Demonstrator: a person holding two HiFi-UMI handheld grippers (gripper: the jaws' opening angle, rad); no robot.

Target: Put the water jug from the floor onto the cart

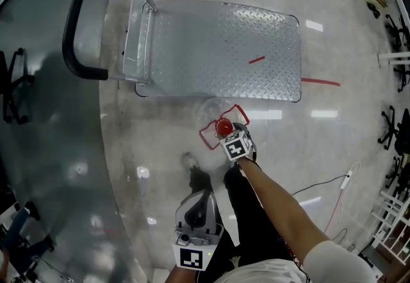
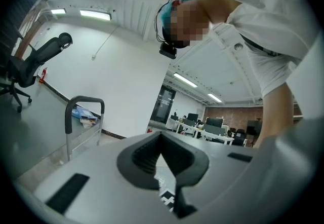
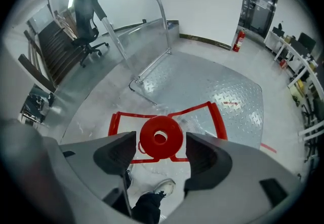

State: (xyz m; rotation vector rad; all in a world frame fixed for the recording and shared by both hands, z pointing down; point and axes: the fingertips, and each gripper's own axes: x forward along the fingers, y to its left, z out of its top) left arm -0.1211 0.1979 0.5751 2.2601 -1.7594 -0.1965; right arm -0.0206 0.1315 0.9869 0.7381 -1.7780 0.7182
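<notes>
Right gripper [image 3: 161,148] jaws spread wide, straddling red cap [image 3: 148,140] of water jug [image 1: 223,127], pads clear of it. Jug upright on floor [image 1: 288,141], just beside near edge of cart [image 1: 218,45]. Left gripper [image 2: 162,156] jaws together, empty.

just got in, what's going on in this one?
A person with a handheld gripper in each hand is bent over a clear water jug that stands on the floor beside an empty flat cart. The right gripper points down with its jaws open on either side of the jug's red cap, not gripping it. The left gripper hangs by the person's legs, jaws together, holding nothing.
</notes>
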